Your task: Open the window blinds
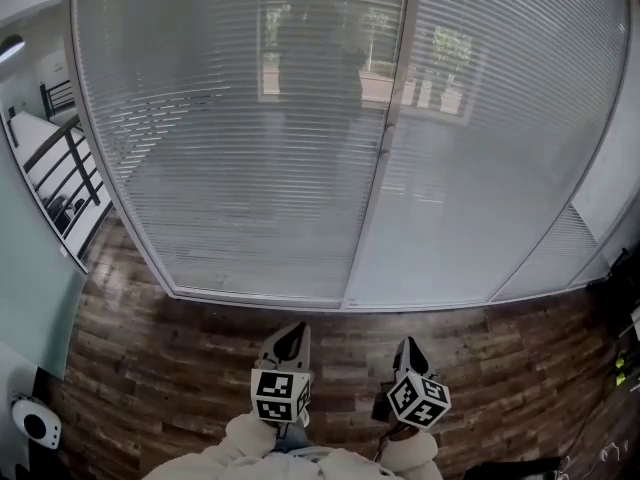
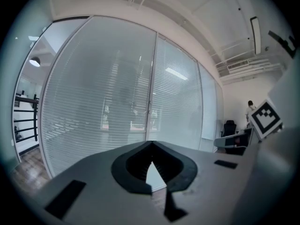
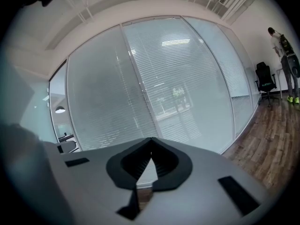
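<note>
Window blinds (image 1: 250, 138) fill the upper and middle head view: lowered full height, horizontal slats, spanning two panels split by a pale vertical frame post (image 1: 385, 138). Faint shapes show through the slats.

Far left: black railing (image 1: 60, 168). Lower left corner: small white device (image 1: 35, 423), can't tell what it is. Wood floor (image 1: 180, 348) runs along the bottom, under the blinds' lower frame.

Bottom centre, left tool (image 1: 290, 330): closed, tips meeting, nothing between them, pointing at the blinds and clear of them. Just right of it, right tool (image 1: 408, 346): also closed and empty, same heading, also clear of the blinds. Tools sit side by side, not touching.

Right gripper view, far right edge: a person (image 3: 281, 46) standing next to a dark office chair (image 3: 266, 81).
</note>
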Tool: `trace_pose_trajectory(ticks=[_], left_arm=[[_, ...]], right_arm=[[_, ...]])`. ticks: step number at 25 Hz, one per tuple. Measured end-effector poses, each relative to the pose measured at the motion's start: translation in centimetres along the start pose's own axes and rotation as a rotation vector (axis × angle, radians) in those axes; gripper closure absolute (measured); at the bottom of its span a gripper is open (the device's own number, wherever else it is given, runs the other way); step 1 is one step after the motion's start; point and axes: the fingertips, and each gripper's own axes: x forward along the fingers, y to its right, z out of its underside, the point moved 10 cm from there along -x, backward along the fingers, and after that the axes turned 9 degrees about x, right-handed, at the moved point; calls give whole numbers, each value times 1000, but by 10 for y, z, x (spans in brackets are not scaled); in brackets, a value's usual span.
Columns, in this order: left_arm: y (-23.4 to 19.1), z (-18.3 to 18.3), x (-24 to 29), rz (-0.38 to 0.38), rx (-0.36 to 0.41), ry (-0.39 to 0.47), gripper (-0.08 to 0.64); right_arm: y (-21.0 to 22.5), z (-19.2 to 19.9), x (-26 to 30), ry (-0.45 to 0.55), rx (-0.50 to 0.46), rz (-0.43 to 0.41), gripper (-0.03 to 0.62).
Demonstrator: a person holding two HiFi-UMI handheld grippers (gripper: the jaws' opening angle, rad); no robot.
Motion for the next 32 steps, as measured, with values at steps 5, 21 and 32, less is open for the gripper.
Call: trace_pose_trajectory(ticks=[5,21,32], left_arm=[[-49,-27,76,-11,14,36,558],[-169,-60,267,-26,46,59,558],[-174,-92,321,-46,69,63,558]], right_arm=[[-23,-33,88,29,-11,-24,578],[-71,-83,312,85,3,-93,578],[-97,-223,414,203,71,-237,577]])
